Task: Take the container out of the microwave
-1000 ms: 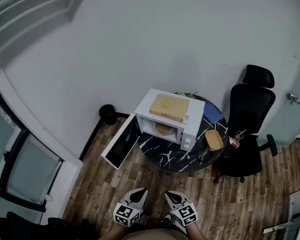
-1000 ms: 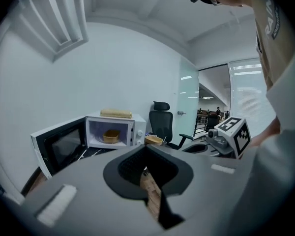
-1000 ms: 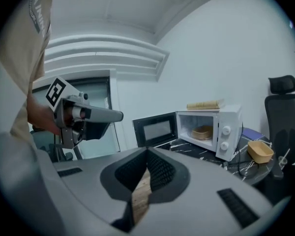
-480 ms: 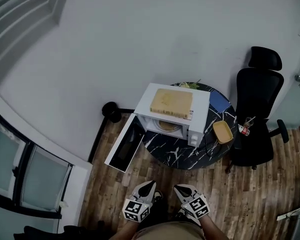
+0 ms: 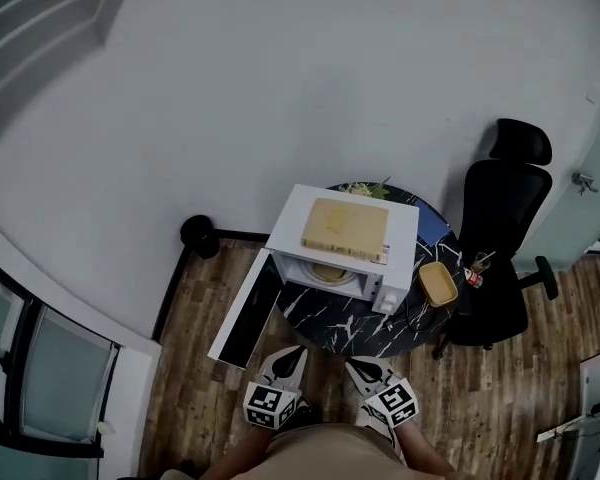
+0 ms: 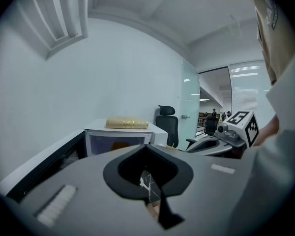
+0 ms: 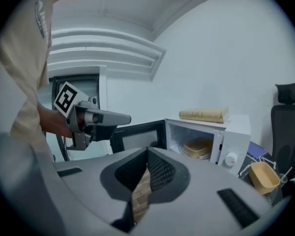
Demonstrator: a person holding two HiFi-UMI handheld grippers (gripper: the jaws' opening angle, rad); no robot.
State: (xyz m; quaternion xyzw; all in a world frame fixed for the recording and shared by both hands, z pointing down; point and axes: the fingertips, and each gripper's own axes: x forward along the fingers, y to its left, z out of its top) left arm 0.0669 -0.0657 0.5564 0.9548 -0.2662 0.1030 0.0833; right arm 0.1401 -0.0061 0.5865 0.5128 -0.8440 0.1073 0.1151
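Container: round tan container sits inside the white box microwave, door open, at 12 o'clock from both grippers (well apart from them).
Left gripper: jaws together, empty.
Right gripper: jaws together, empty.
Worktop: round black marbled worktop under the microwave.

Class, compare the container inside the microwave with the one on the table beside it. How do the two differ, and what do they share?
The inner container sits in the cavity of the microwave, whose door is open; the outer container stands on the table by the knob side. The inner container looks low and covered; the outer container is open-topped and looks deeper. Both are tan.
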